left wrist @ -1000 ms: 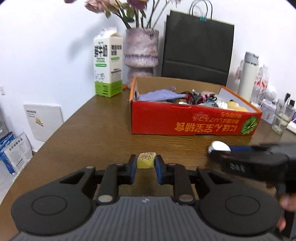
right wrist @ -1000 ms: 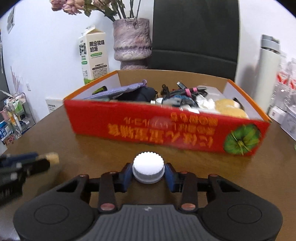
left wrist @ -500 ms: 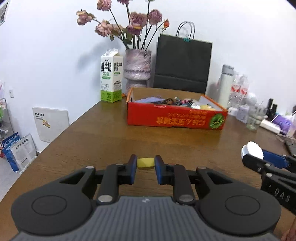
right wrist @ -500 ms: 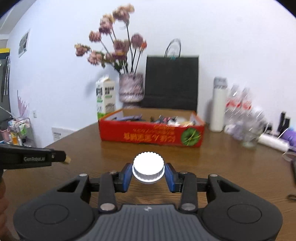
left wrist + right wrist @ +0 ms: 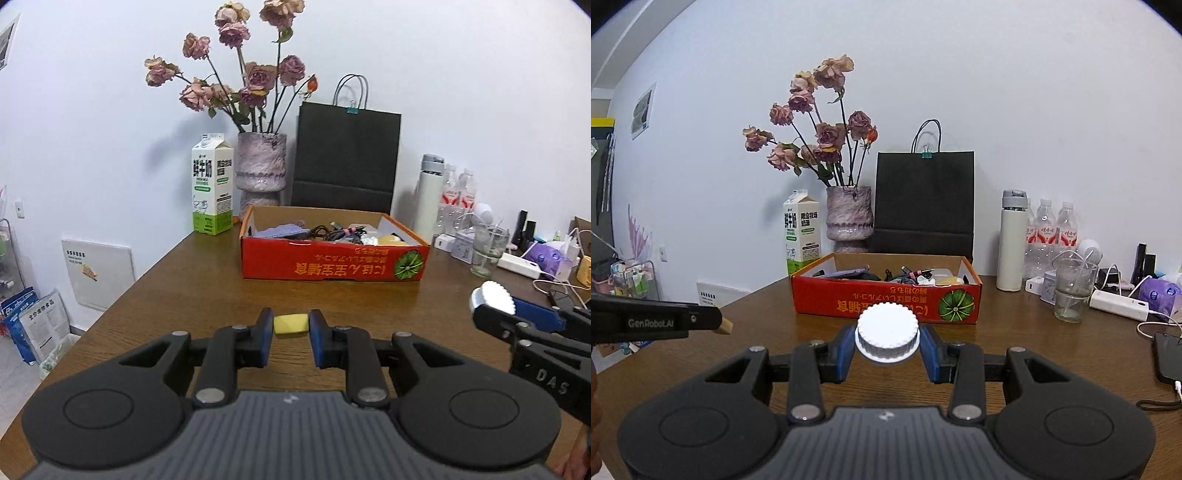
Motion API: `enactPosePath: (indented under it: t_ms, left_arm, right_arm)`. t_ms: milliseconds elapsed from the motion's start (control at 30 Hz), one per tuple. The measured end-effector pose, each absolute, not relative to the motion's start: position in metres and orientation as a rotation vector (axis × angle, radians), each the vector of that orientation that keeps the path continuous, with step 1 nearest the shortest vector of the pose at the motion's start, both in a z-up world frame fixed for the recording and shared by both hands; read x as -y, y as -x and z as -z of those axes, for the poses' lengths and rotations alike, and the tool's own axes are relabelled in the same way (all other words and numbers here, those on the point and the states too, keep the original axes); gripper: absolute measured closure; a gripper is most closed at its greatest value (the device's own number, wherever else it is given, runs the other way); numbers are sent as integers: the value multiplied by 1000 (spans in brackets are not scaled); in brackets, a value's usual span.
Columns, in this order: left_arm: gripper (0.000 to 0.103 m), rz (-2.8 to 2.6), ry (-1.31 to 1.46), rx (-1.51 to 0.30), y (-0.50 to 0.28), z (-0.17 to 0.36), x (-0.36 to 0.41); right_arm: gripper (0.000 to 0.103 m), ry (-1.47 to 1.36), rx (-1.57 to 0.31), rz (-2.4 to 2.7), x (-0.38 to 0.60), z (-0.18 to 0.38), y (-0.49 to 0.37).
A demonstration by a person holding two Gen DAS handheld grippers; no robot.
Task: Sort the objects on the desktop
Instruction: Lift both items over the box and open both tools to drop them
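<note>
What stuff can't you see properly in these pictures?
- White ridged cap in the right gripper, right wrist view: only the cap shows; whatever is under it is hidden.
- Yellow block in the left gripper, left wrist view: the pads cover its sides.
- Red box, both views: its front wall hides most contents.

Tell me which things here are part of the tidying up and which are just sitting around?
Part of the job:
- yellow block, held by left gripper
- white cap, held by right gripper
- red box

Just sitting around:
- milk carton
- flower vase
- black bag
- white flask
- glass
</note>
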State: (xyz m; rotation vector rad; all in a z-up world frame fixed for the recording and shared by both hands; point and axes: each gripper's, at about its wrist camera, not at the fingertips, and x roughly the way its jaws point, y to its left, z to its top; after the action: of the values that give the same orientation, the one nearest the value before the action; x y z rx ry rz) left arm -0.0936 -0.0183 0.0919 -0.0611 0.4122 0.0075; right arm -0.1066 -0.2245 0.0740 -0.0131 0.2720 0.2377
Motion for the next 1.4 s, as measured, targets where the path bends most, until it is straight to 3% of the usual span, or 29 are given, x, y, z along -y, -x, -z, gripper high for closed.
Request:
enactPosePath:
  t_ms: [367, 633, 933, 1233, 1333, 1400]
  left_arm:
    - [81, 1, 58, -282, 5, -145, 0]
    - [81, 91, 116, -370, -111, -174, -7]
    - [81, 56, 262, -543, -234, -136, -42]
    - [81, -47, 184, -643, -303, -89, -35]
    - [54, -47, 228, -662, -310, -81, -45]
    - [43, -17, 220, -663, -308, -81, -47]
  right_arm:
    - [66, -11, -229, -247, 230, -107, 41]
    - [66, -22, -282, -264, 229, -146, -64]
    - [66, -194, -416, -321, 223, -143, -185]
    - [66, -207, -571, -375, 177, -93, -268]
    - [65, -210, -601, -341, 172, -74, -282]
    - [64, -208, -648, -297, 174, -64, -287]
